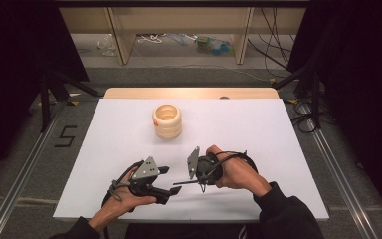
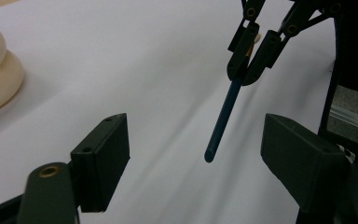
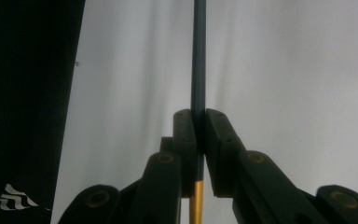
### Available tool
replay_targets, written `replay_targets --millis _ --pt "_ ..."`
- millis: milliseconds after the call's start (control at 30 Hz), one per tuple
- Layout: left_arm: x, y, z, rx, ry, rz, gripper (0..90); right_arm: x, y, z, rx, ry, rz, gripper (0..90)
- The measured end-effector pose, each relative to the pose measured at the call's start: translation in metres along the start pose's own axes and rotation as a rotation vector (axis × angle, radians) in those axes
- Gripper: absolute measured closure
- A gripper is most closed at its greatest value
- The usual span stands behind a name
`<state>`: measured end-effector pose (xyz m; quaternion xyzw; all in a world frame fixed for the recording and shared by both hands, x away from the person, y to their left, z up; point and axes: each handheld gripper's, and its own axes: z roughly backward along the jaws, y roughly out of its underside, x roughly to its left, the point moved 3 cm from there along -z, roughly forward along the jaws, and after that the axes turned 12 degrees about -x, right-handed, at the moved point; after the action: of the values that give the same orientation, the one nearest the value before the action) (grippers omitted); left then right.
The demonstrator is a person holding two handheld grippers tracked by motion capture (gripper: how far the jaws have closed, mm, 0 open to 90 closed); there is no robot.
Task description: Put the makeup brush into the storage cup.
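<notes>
White sheeting covers the table (image 1: 258, 129), with dark curtains on both sides and a shelf of clutter behind; a cream ridged holder (image 1: 167, 121), stacked like rings and open at the top, stands upright toward the far middle. The right gripper (image 1: 185, 182) has its jaws pinched tight on a slim dark blue pencil (image 2: 223, 114), gripping near its yellow end so that the long blue shaft sticks out past the jaws toward the left gripper (image 1: 169, 180). That one has its jaws spread wide, nothing between them, and in its own view the pencil's free tip hangs in the gap ahead, apart from both pads. So the pickup looks done, while a handover or a drop into the holder, which sits well apart from both hands, seems still ahead. Both hands rest low near the table's front edge, grippers angled inward toward each other, the right hand rolled on its side.
</notes>
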<state>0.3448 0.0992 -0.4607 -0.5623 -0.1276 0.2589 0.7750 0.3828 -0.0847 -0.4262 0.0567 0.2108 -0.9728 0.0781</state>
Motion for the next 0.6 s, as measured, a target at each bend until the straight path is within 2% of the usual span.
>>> replay_targets --millis 33,67,100,200,233,267,300,333,367,400,433,467,533,600 --pt "0.0010 -0.0007 0.0002 0.015 0.012 -0.019 24.6 0.0011 -0.0008 -0.0007 -0.001 0.001 -0.006 83.6" --pt "-0.0008 -0.0002 -0.0004 0.020 0.008 0.008 25.1 0.0012 -0.0012 -0.0010 0.002 -0.002 0.002 83.6" --pt "-0.0013 0.0000 -0.0012 0.014 0.012 0.015 25.5 0.0019 -0.0019 -0.0016 -0.001 -0.006 0.002 83.6" --pt "-0.0012 -0.0001 -0.0022 0.018 0.033 0.001 26.8 0.0035 -0.0035 -0.0024 0.001 -0.006 0.011 83.6" --pt "-0.0028 -0.0001 -0.0022 0.016 0.027 0.024 27.4 0.0042 -0.0040 -0.0025 0.001 -0.014 0.008 83.6" --pt "-0.0033 -0.0007 -0.0024 0.017 0.040 0.028 28.2 0.0042 -0.0044 -0.0029 0.002 -0.010 0.017 83.6" --pt "-0.0028 -0.0008 -0.0028 0.013 0.044 0.006 29.4 0.0045 -0.0048 -0.0033 0.003 -0.009 0.021 83.6" --pt "-0.0049 0.0001 -0.0037 0.013 0.039 0.027 31.3 0.0052 -0.0055 -0.0037 0.001 -0.015 0.016 83.6" --pt "-0.0049 0.0001 -0.0037 0.013 0.039 0.027 32.2 0.0052 -0.0055 -0.0037 0.001 -0.015 0.016 83.6" --pt "-0.0041 -0.0003 -0.0032 0.032 0.061 0.014 32.2 0.0056 -0.0057 -0.0038 0.001 -0.019 0.019 83.6" --pt "-0.0053 0.0001 -0.0036 0.034 0.063 0.020 34.2 0.0058 -0.0062 -0.0039 -0.002 -0.017 0.020 83.6" --pt "-0.0051 0.0000 -0.0037 0.040 0.064 0.007 35.9 0.0060 -0.0070 -0.0037 0.001 -0.015 0.025 83.6" --pt "-0.0056 -0.0005 -0.0047 0.031 0.070 -0.006 37.7 0.0067 -0.0082 -0.0038 0.000 -0.014 0.026 83.6" --pt "-0.0078 -0.0001 -0.0052 0.043 0.072 0.009 39.9 0.0076 -0.0096 -0.0041 -0.005 -0.024 0.032 83.6"
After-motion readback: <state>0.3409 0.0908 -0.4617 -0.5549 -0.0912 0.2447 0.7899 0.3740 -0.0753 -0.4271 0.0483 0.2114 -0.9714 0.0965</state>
